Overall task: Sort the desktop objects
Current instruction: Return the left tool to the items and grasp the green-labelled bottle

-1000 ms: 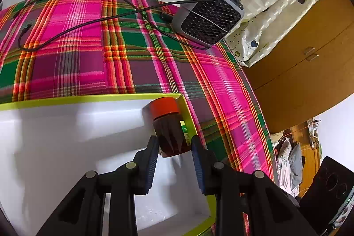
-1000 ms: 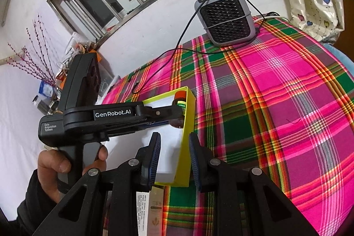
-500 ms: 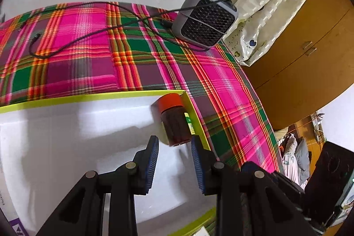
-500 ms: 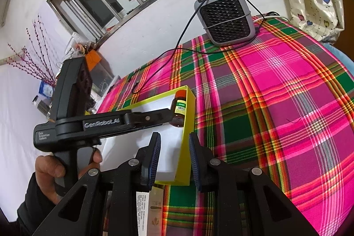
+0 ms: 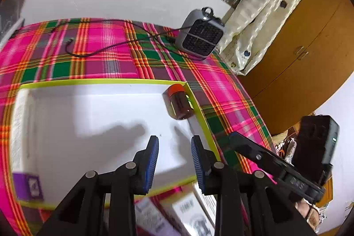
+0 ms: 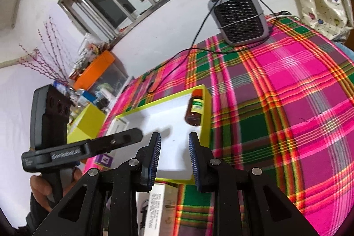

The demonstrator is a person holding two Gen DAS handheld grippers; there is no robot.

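A brown bottle [image 5: 179, 104] with an orange cap lies in the far right corner of a yellow-rimmed white tray [image 5: 99, 81]; it also shows in the right wrist view [image 6: 194, 111]. My left gripper [image 5: 174, 160] is open and empty, above the tray's near part, well short of the bottle. My right gripper [image 6: 173, 157] is open and empty over the tray's near edge [image 6: 174, 180]. A purple box [image 5: 27, 186] sits in the tray's near left corner. White cartons [image 6: 161, 209] lie on the cloth in front of the tray.
The table wears a pink and green plaid cloth [image 6: 287, 90]. A grey fan heater [image 6: 240, 16] with a black cable stands at the back by the wall. A yellow box [image 6: 87, 123] and clutter with an orange lid [image 6: 95, 68] are at the left.
My left gripper has drawn back from the bottle, which stays lying in the tray corner. The jaws stay open. My right gripper has barely moved.
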